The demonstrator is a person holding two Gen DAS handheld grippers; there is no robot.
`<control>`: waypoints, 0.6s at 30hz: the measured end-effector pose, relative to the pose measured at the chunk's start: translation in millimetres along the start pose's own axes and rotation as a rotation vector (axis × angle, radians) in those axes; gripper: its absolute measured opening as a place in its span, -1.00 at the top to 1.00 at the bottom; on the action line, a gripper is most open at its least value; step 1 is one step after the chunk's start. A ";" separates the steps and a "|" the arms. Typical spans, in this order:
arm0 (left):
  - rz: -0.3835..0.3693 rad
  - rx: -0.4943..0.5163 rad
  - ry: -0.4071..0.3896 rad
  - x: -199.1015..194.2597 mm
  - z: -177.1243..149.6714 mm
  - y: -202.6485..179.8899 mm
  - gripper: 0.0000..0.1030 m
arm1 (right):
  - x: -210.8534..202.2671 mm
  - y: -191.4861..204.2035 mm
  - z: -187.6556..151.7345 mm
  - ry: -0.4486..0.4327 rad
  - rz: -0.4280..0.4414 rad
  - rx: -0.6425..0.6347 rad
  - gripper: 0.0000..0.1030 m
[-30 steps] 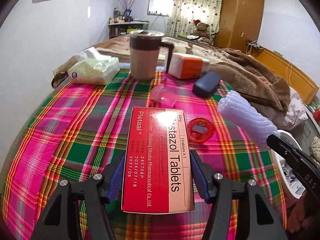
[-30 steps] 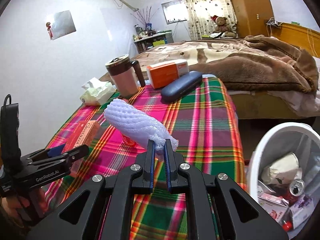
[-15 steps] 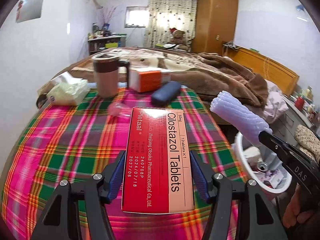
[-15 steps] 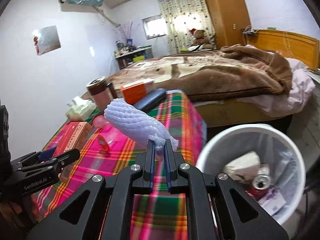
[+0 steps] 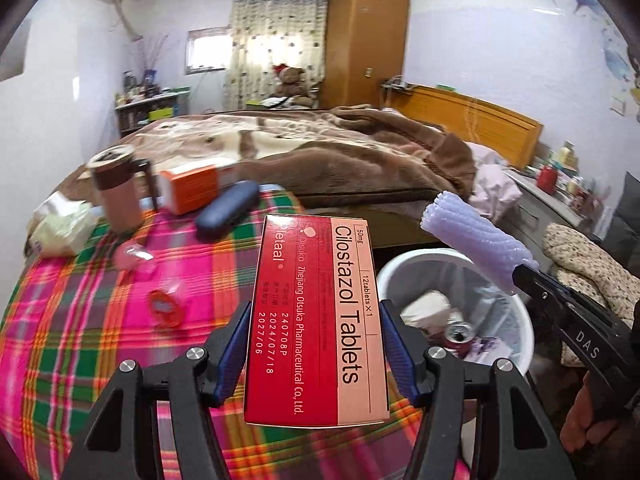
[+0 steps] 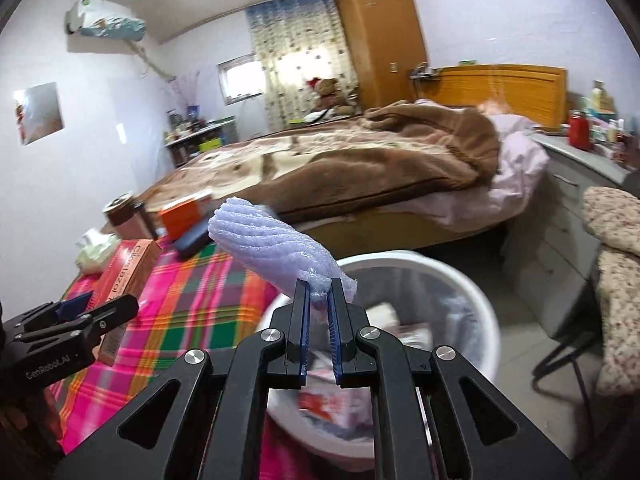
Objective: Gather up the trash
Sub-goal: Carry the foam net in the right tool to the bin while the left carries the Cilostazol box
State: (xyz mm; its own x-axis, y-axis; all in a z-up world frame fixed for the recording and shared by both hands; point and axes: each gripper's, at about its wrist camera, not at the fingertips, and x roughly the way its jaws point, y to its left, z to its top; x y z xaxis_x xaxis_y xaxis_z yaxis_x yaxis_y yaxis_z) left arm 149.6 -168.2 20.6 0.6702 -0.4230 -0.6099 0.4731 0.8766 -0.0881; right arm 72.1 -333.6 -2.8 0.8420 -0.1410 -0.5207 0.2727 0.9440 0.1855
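- White plastic, round and already part full of wrappers and a drink can, the waste bin (image 5: 520, 312) stood on the floor just beside the table edge; I judged its rim the main hazard, since anything let go too early would strike it or fall outside.
- Plaid cloth in pink, green and orange covered the table (image 5: 80, 340), and its near corner lay between the left tool and the bin, so the box might drop back onto it.
- Beyond stood a bed with a brown blanket (image 6: 360, 160), well clear of the work.
- Held flat by its long sides, the red and pink cardboard tablet box (image 5: 316, 320) was clenched in the left gripper (image 5: 316, 344) above the table edge, not yet over the bin; a light squeeze on smooth card might let it slide.
- Pinched by one thin end, the pale lilac ribbed foam sleeve (image 6: 276, 248) hung in the right gripper (image 6: 318, 320) over the bin mouth; being light, it might cling or drift aside.
- Things that did not look like trash sat at the far end: a brown lidded mug (image 5: 118, 188), an orange carton (image 5: 192, 192), a dark blue case (image 5: 228, 214).
- Small red and clear scraps (image 5: 164, 306) lay uncollected on the cloth.
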 end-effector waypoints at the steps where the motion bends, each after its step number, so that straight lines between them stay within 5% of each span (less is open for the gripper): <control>1: -0.015 0.009 0.003 3.1 1.5 -7.2 -0.20 | -0.5 -3.9 0.0 -0.002 -0.015 0.005 0.83; 18: -0.127 0.114 0.089 62.4 -3.3 -85.4 -0.20 | 11.3 -56.5 -16.5 0.075 -0.213 0.054 0.82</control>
State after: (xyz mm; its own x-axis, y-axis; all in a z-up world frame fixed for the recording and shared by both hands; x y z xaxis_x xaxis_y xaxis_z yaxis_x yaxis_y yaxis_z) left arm 149.1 -268.7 -12.6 0.5504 -0.5023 -0.6670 0.6158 0.7836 -0.0820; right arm 58.5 -383.6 -32.9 0.7262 -0.3108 -0.6132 0.4669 0.8777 0.1081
